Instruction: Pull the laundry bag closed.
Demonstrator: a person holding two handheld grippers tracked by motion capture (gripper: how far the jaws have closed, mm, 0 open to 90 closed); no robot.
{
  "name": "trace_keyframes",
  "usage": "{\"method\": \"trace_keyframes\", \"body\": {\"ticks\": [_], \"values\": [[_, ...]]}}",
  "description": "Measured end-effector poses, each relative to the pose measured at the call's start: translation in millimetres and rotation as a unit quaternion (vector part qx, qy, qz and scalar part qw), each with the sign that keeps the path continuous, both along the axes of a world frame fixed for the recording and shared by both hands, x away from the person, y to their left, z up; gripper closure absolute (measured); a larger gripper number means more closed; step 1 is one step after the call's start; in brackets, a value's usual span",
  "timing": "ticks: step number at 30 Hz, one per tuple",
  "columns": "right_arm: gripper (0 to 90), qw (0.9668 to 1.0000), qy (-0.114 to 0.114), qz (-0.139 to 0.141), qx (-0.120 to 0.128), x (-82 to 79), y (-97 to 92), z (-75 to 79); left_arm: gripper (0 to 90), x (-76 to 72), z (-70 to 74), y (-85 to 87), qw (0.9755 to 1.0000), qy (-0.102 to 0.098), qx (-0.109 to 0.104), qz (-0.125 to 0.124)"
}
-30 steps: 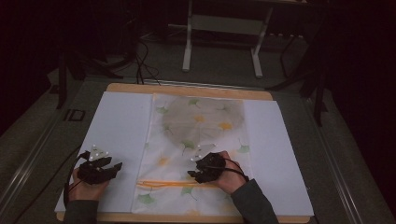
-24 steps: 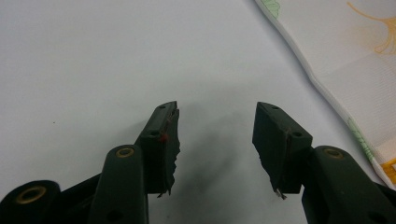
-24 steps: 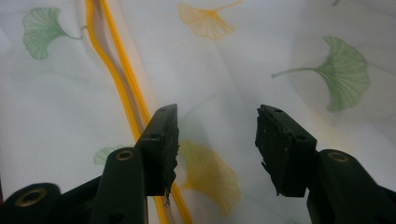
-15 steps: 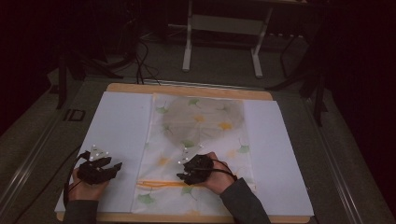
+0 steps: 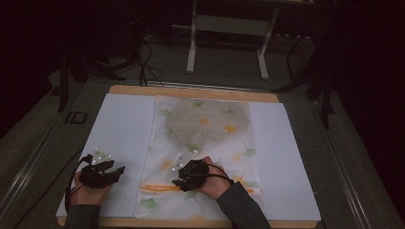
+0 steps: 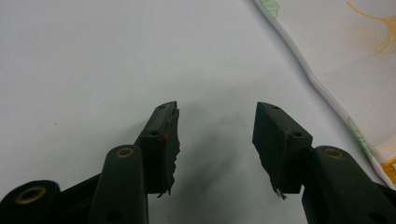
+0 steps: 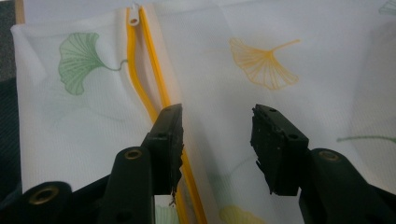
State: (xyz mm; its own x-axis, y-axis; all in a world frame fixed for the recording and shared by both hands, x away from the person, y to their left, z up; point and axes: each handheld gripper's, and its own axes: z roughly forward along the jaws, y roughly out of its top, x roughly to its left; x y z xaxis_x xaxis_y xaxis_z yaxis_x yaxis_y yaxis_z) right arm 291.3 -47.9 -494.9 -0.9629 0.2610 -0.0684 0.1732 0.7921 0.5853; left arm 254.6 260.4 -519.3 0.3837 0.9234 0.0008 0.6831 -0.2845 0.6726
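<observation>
On the desk (image 5: 119, 90), over a white sheet (image 5: 119, 129), lies a thin mesh bag (image 5: 210, 129) printed with green and yellow leaves; it is flat, mouth end toward you, with an orange zipper (image 7: 154, 100) running across its near end. Something round and grey shows through the cloth in the far half; what it is can't be made out.

Your right hand-held gripper (image 5: 184, 175) hovers low over the bag near the zipper. Its jaws have just been closing, yet they stand apart, nothing pinched between them; in the right gripper view the zipper runs beside and under one jaw. The white zipper pull (image 7: 134, 14) sits at the far end of that line.

Your left hand-held gripper (image 5: 102, 172) rests on the white sheet just beside the bag's edge (image 6: 322, 88), jaws spread, empty.

Handling, as a judgement: the cloth looks light, limp and likely to bunch or slide on the sheet. Take hold at the zipper pull or the stiffer zipper tape rather than the loose mesh. Pin the near hem with your left so the bag doesn't drag along.
</observation>
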Motion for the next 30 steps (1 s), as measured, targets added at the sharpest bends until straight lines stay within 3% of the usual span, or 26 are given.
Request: {"method": "trace_keyframes", "body": {"ticks": [30], "values": [[60.3, 0.9992, 0.014, 0.038, 0.005, -7.4, 36.5, -2.5, 50.9, 0.2, 0.9, -1.8, 1.0, -0.005, 0.008, -0.001]]}}
